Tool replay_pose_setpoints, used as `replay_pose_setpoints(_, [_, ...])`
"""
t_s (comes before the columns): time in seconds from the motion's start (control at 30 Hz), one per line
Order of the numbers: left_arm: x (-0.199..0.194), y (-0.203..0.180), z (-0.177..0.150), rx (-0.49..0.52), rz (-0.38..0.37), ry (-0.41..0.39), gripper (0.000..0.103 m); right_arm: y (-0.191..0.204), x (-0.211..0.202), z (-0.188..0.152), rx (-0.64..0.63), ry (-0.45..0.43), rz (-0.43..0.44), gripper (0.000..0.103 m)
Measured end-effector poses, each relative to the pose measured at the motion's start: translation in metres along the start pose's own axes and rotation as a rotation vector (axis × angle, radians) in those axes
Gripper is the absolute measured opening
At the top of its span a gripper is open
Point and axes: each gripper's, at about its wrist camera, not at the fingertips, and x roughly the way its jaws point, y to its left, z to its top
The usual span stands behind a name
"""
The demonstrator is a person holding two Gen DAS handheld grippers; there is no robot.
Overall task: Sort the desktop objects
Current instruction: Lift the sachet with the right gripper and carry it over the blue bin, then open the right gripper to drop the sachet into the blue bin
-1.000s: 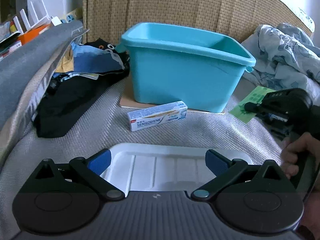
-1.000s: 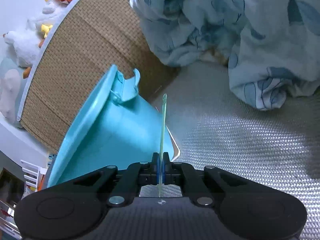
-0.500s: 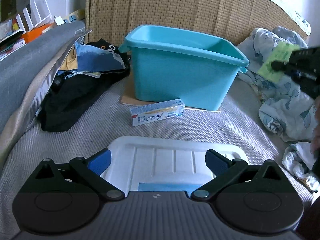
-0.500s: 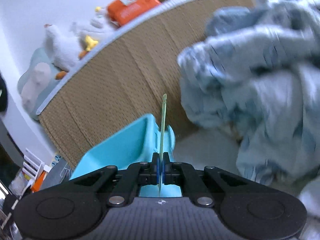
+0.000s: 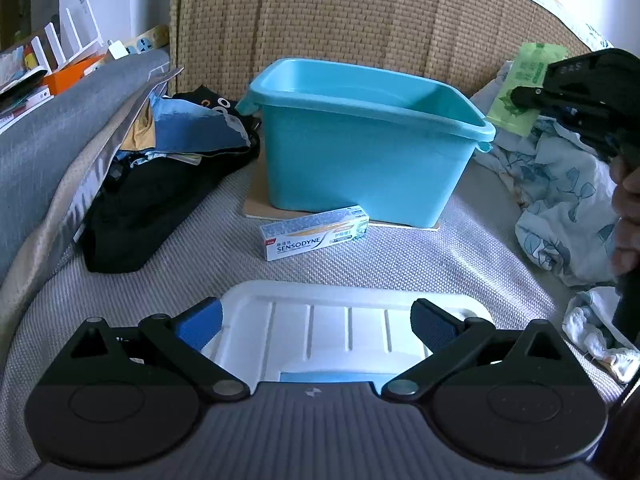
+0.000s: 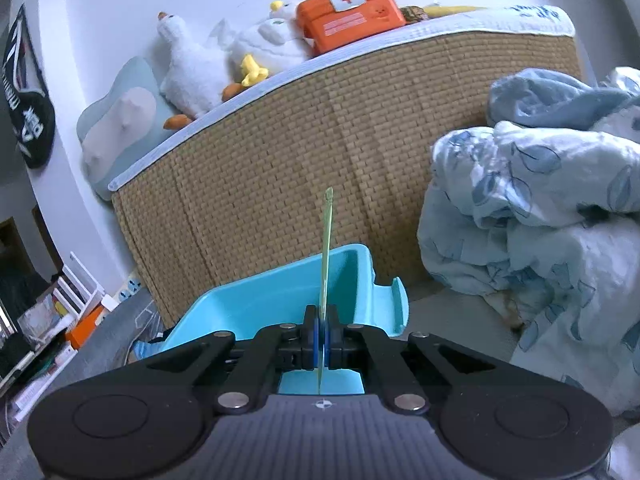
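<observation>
Flat green packet [image 5: 524,88] held edge-up above the turquoise bin's [image 5: 372,164] right rim

Soft daylight, sharp at centre, strong fisheye bending at the edges.

Both views are evenly lit by cool, diffuse light with no hard shadows; in the left wrist view the white wall [image 5: 116,4] at upper left and the strip at upper right are nearly blown out. The white lid [image 5: 344,332] shows pale glare, and the black clothes [image 5: 152,208] lose detail in shadow. The teal bin [image 5: 360,160] is crisp. Corners go black in a round vignette, and the woven headboard [image 6: 280,184] curves markedly. The blue quilt [image 6: 552,216] at the right edge looks slightly soft in the right wrist view.
</observation>
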Motion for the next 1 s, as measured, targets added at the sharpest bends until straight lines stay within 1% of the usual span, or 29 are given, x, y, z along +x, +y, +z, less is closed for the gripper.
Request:
replay_pose_setpoints(0.2, [0.005,0.002,0.002,0.001,0.003,0.008,0.103,0.012,0.014,0.002,-0.071,0.007,-0.012,0.003])
replay_pose_setpoints(0.43, [0.009,0.005,0.006,-0.011,0.006,0.009,0.103,0.039,0.033,-0.001,-0.182,0.009,-0.016,0.003])
replay_pose_setpoints(0.57, [0.014,0.006,0.007,-0.011,0.011,0.018,0.103,0.057,0.04,-0.007,-0.252,-0.014,-0.041,0.003])
replay_pose_setpoints(0.8, [0.022,0.005,0.007,-0.006,0.018,0.033,0.103,0.057,0.059,-0.012,-0.231,0.017,-0.054,0.003])
replay_pose_setpoints(1.0, [0.032,0.001,0.007,-0.007,0.018,0.05,0.103,0.053,0.065,-0.014,-0.237,0.021,-0.064,0.003])
